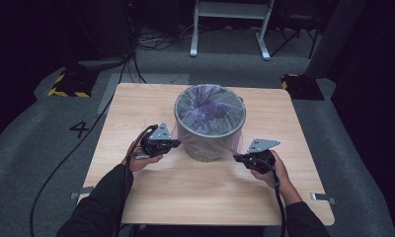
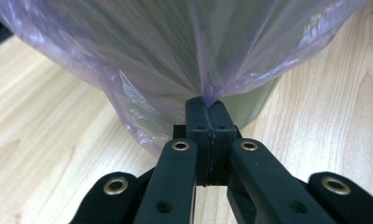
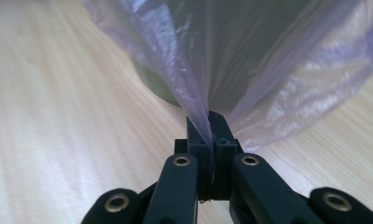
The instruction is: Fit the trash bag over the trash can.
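The table point(image 1: 136, 106) fills the middle of the high view, pale wood on grey carpet. The bin point(image 1: 210, 126) stands upright at its centre, a little above the middle of the frame, with the purple bag point(image 1: 210, 106) stretched over its rim and hanging down its sides. The left gripper point(image 1: 177, 143) sits just left of the bin's base, its jaws pinched tight on a fold of the bag's hem point(image 2: 208, 95). The right gripper point(image 1: 237, 158) sits at lower right of the bin, its jaws likewise clamped on a pulled strip of bag point(image 3: 198, 109).
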`<state>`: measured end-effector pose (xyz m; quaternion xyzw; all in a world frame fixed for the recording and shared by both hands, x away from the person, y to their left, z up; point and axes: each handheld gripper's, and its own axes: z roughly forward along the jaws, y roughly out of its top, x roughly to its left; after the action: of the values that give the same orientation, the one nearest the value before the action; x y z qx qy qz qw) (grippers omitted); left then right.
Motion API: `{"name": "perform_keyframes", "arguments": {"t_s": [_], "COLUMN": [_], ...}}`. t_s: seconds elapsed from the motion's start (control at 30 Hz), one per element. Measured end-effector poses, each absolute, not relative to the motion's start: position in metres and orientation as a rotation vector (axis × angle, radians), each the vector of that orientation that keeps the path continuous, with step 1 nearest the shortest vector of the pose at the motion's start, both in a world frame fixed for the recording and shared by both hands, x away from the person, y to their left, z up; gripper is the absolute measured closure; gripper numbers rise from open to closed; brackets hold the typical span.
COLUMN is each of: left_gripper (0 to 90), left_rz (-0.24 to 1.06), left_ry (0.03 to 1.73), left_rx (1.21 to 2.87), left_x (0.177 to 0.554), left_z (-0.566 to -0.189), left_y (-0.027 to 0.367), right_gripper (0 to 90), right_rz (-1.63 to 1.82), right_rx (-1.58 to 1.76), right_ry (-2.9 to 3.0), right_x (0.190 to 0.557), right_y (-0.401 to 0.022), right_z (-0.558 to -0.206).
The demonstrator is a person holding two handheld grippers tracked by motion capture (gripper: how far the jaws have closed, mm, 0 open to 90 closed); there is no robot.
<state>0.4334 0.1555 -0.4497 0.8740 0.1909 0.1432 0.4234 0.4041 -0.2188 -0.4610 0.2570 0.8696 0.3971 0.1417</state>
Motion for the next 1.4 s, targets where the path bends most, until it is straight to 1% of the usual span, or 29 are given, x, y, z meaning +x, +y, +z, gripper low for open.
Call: {"name": "perform_keyframes", "arguments": {"t_s": [0.3,0.4,0.43,0.53,0.6,0.67,0.7,0.77,0.83,0.87,0.93,1.03,1.07,1.33,1.4], "left_gripper": [88.7,83.0,78.1,60.5,43.3,30.6,24.9,16.5,16.4,15.7,15.9,15.7,15.8,15.9,16.1], "left_rz": [0.309,0.299,0.309,0.288,0.297,0.243,0.219,0.230,0.238,0.263,0.289,0.301,0.313,0.333,0.327], "left_ry": [0.521,0.540,0.550,0.568,0.604,0.617,0.636,0.662,0.657,0.664,0.672,0.669,0.669,0.686,0.695], "left_rx": [2.199,2.199,2.198,2.189,2.165,2.131,2.121,2.088,2.078,2.085,2.094,2.084,2.088,2.138,2.150], "left_x": [0.438,0.438,0.437,0.434,0.430,0.427,0.425,0.421,0.416,0.412,0.407,0.397,0.394,0.379,0.376], "left_z": [-0.461,-0.463,-0.464,-0.465,-0.463,-0.462,-0.461,-0.459,-0.458,-0.458,-0.457,-0.457,-0.457,-0.465,-0.469], "left_y": [0.158,0.160,0.160,0.164,0.168,0.173,0.175,0.182,0.187,0.188,0.191,0.196,0.197,0.200,0.200], "right_gripper": [90.0,90.0,90.0,90.0,90.0,90.0,90.0,88.4,84.2,81.8,75.4,60.9,59.1,26.5,23.6], "right_rz": [1.149,1.139,1.136,1.131,1.138,1.142,1.142,1.150,1.153,1.158,1.170,1.177,1.183,1.193,1.215], "right_rx": [0.887,0.909,0.915,0.942,0.954,0.965,0.967,0.978,0.982,0.987,0.982,0.999,0.993,0.959,0.963], "right_ry": [2.541,2.546,2.544,2.545,2.540,2.534,2.531,2.530,2.524,2.518,2.516,2.483,2.485,2.494,2.466], "right_x": [0.418,0.420,0.421,0.423,0.423,0.423,0.423,0.423,0.423,0.423,0.422,0.419,0.418,0.402,0.398], "right_y": [-0.227,-0.228,-0.228,-0.230,-0.233,-0.235,-0.236,-0.238,-0.240,-0.241,-0.244,-0.250,-0.252,-0.268,-0.274], "right_z": [-0.474,-0.477,-0.478,-0.480,-0.481,-0.480,-0.480,-0.480,-0.480,-0.479,-0.477,-0.472,-0.471,-0.467,-0.462]}}
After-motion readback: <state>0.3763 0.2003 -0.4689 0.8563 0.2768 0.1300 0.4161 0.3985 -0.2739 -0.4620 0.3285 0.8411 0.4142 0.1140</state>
